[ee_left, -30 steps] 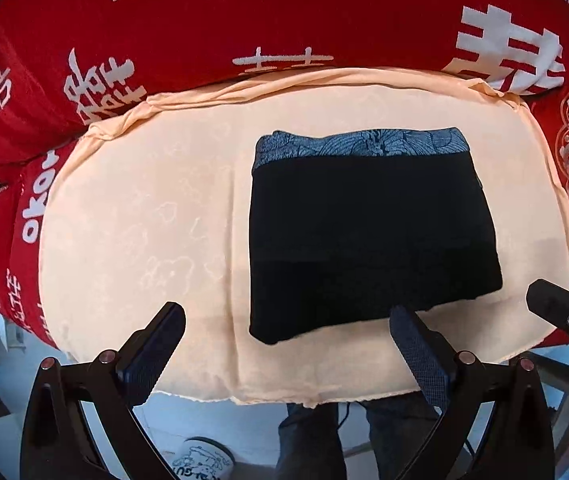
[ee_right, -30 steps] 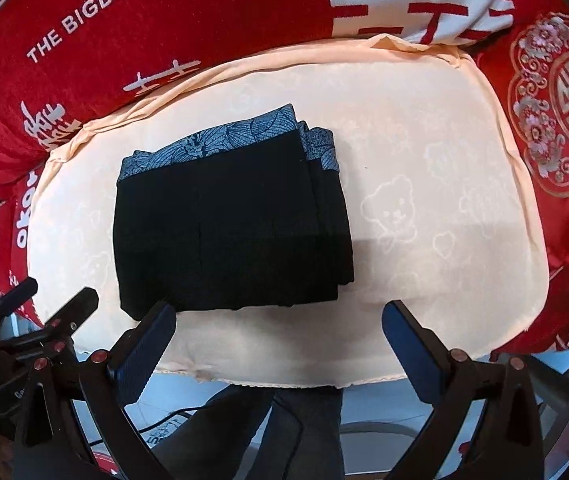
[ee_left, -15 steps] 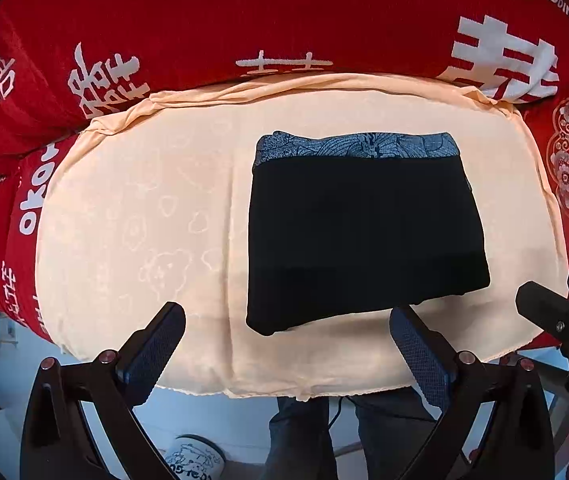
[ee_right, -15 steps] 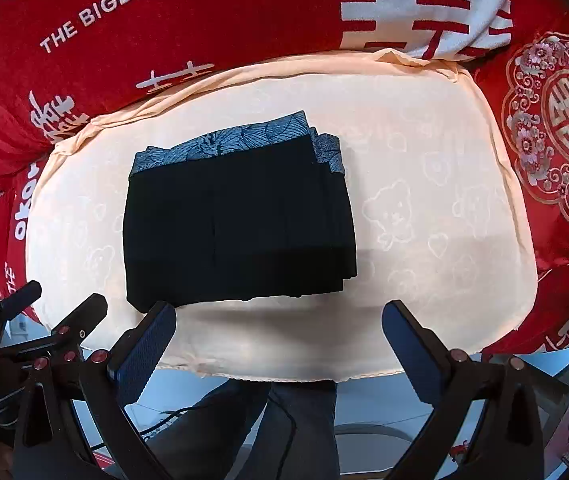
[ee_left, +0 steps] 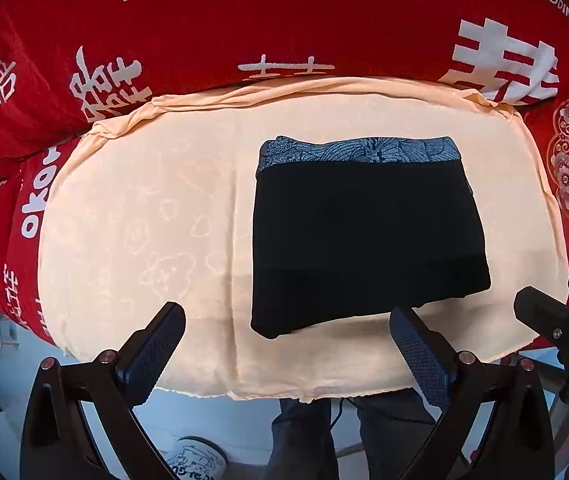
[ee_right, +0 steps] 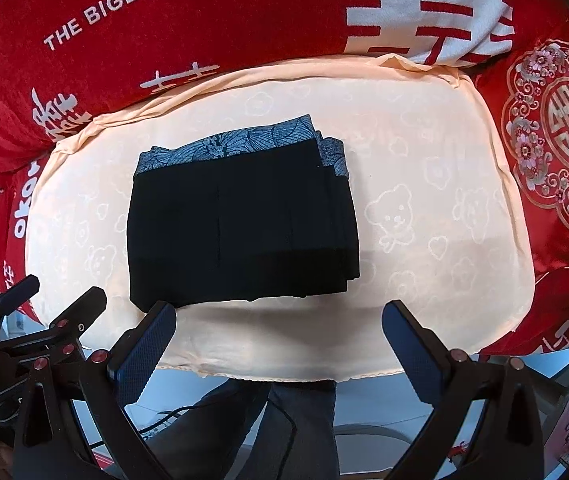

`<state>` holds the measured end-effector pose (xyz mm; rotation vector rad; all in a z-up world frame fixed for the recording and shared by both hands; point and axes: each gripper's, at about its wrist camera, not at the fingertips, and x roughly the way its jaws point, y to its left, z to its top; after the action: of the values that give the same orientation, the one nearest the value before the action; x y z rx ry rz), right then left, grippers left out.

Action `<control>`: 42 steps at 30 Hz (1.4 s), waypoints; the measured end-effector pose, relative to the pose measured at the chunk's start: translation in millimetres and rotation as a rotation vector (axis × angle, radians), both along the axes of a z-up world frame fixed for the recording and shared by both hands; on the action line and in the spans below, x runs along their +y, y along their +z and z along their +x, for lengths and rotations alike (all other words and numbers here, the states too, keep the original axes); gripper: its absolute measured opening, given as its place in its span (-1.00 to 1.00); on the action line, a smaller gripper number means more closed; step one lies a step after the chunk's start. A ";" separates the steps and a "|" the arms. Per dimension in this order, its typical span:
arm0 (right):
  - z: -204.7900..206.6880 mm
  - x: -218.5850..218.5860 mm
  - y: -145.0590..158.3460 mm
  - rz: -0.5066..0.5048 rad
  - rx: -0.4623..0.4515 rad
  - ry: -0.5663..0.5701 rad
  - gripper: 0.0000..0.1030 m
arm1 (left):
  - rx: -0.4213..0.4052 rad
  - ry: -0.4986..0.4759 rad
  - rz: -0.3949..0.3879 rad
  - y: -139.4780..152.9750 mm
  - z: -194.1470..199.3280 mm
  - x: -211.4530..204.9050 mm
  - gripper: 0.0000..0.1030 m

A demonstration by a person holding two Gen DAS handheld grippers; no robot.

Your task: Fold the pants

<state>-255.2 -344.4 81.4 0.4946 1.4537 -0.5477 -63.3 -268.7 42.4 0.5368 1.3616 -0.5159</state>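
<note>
Black pants (ee_left: 368, 236), patterned blue waistband — folded into a compact rectangle, lying on peach cloth (ee_left: 144, 220) over a red blanket (ee_left: 284, 20). Left gripper (ee_left: 286, 344) and right gripper (ee_right: 278, 340) — jaws spread, holding nothing, at the cloth's near edge

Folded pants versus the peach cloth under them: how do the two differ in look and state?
The folded pants are black with a blue patterned waistband; the peach cloth is pale with faint bear and flower motifs. The pants are stacked in a compact layered rectangle; the cloth lies spread in a single sheet, wrinkled along its far edge. The pants cover only part of the cloth. Neither is touched by a hand-held gripper.
</note>
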 end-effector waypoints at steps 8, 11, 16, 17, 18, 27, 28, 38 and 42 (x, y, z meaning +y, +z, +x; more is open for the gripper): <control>3.8 1.5 1.9 -0.008 0.002 0.007 1.00 | -0.004 0.000 -0.003 1.3 1.0 -1.6 0.99; 6.5 0.9 2.4 -0.008 0.005 0.014 1.00 | -0.003 0.003 -0.005 1.7 1.8 -2.5 0.99; 8.7 -0.1 3.6 -0.010 0.006 0.022 1.00 | 0.000 0.008 -0.008 2.1 2.1 -2.7 0.99; 8.8 -0.4 4.0 -0.010 0.005 0.022 1.00 | 0.000 0.008 -0.008 2.0 2.0 -2.8 0.99; 9.4 -1.1 3.8 -0.009 0.005 0.024 1.00 | 0.000 0.008 -0.008 2.0 1.7 -3.3 0.99; 8.8 -1.8 3.8 -0.012 0.008 0.022 1.00 | -0.005 0.005 -0.008 1.9 0.5 -4.3 0.99; 8.6 -1.9 3.7 -0.011 0.008 0.021 1.00 | -0.007 0.005 -0.007 1.8 0.1 -4.8 0.99; 7.4 -3.4 1.0 -0.006 0.013 0.019 1.00 | -0.011 0.012 -0.005 0.0 -1.9 -4.9 0.99; 7.9 -2.8 -0.1 -0.004 0.015 0.022 1.00 | -0.004 0.016 -0.008 -1.1 -0.9 -5.1 0.99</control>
<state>-247.3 -347.2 81.3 0.4713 1.4702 -0.5374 -64.2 -273.8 41.3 0.5200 1.3583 -0.5069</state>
